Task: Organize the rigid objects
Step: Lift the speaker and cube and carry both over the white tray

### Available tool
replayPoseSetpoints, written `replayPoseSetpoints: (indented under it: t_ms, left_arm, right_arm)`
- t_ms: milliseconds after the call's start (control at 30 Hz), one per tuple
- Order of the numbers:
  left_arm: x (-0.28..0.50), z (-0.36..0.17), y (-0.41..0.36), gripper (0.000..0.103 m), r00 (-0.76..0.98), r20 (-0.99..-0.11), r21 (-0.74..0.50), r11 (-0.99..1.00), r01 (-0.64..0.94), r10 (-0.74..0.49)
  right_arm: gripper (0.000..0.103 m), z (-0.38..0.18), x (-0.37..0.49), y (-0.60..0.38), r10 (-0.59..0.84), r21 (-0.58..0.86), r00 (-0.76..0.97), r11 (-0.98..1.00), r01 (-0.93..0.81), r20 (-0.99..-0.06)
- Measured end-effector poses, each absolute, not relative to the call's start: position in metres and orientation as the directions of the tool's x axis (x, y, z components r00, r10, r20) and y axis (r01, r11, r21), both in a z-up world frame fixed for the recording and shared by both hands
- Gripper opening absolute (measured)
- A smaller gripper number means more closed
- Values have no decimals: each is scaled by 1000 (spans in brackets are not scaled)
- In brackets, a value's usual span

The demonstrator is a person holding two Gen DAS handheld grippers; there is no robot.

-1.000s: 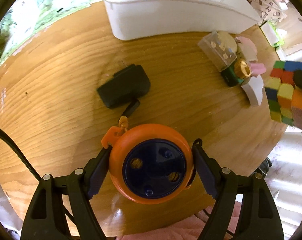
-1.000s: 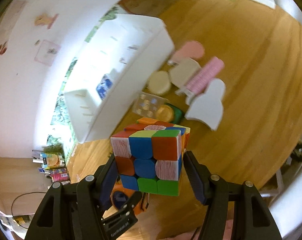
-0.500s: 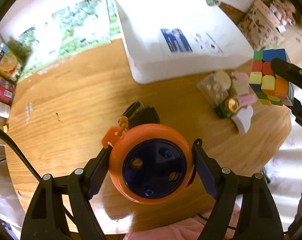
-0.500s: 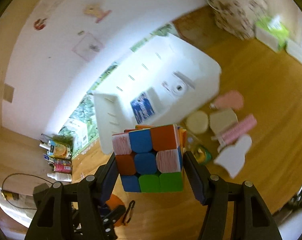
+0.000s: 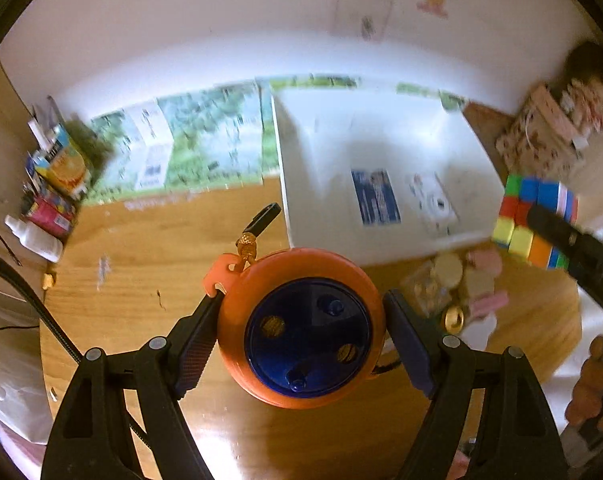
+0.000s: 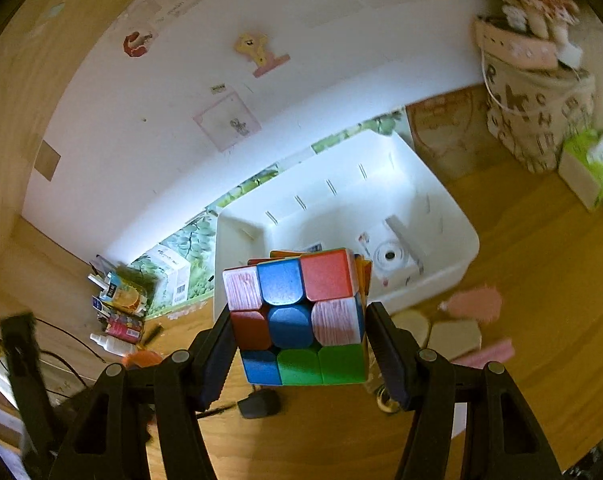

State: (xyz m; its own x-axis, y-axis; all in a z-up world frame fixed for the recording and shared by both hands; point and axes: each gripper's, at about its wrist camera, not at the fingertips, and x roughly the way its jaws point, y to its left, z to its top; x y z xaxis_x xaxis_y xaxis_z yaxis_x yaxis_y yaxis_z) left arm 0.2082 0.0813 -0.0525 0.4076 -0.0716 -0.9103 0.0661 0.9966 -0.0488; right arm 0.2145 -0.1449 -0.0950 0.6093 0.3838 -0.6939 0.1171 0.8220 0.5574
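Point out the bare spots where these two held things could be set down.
Most room: inside the white bin, bare apart from small items near its front wall. Bare wood too on the table, left of the bin, before the green boxes. Crowded: the trinket cluster before the bin's right corner.

Both grippers have risen away from the desk (image 5: 133, 248) since a second ago. The left gripper (image 5: 301, 332) has carried the orange reel (image 5: 301, 300) up, so the black plug (image 6: 259, 404) once lying just ahead of it on the desk is now hidden from its view, and the white bin (image 5: 381, 152) shows its inside. The right gripper (image 6: 297, 332) has lifted the puzzle cube (image 6: 297, 316) and rolled, so the bin now lies behind the cube, not left of it.
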Motion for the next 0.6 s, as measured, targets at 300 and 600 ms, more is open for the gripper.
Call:
replayPoseSetpoints:
  t_ms: [300,600]
  left_arm:
    - [234,-34,79,82,525,-849,-85,996,-18,-63]
    - [261,-36,62,82,628,-774,-116,993,-10,-84]
  right_arm:
    - [62,-100,239,-152,379,513,615,857,48,-691]
    - [56,-117,269,-148,393,463,593,886,-38,-703]
